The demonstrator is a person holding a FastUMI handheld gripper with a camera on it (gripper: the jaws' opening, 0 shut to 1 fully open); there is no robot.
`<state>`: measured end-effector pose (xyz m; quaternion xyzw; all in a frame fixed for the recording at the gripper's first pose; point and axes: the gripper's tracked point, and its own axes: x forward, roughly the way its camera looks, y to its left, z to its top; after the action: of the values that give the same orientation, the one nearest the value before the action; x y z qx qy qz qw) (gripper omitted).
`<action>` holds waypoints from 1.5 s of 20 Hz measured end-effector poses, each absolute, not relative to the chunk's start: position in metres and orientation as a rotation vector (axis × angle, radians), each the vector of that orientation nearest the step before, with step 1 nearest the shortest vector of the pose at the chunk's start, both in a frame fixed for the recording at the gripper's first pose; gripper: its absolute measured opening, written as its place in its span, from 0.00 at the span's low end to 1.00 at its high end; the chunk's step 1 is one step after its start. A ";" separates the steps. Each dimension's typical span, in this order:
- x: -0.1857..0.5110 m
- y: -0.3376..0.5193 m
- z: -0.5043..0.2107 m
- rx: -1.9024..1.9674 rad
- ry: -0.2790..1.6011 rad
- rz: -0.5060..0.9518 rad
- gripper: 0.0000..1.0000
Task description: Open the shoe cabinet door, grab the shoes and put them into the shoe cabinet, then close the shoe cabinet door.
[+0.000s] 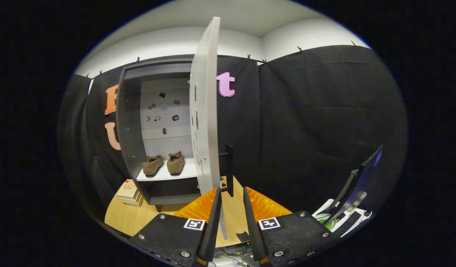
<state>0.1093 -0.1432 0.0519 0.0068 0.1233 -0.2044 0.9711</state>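
Observation:
The grey shoe cabinet (129, 122) stands on a wooden table, its door (205, 111) swung wide so I see it nearly edge-on. A pair of brown shoes (165, 164) sits side by side on the white shelf (157, 174) inside. A black handle (230, 168) sticks out from the door's outer face, just beyond my fingertips. My gripper (231, 190) is open. The door's lower edge runs down between the fingers, close against the left finger (214, 215), while the right finger (250, 215) stands apart from it.
A stack of books (129, 193) lies on the table (235, 215) left of the cabinet's foot. To the right stand a tilted dark monitor (361, 178) and a keyboard (348, 222). Cables lie below the table's near edge.

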 end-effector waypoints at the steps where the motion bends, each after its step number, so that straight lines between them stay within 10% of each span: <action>1: 0.112 -0.149 0.050 0.025 0.245 -0.414 0.38; 30: 0.162 -0.128 0.042 -0.069 0.200 -0.307 0.41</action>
<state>0.1618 -0.1277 0.0418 -0.0341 0.0995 -0.1527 0.9827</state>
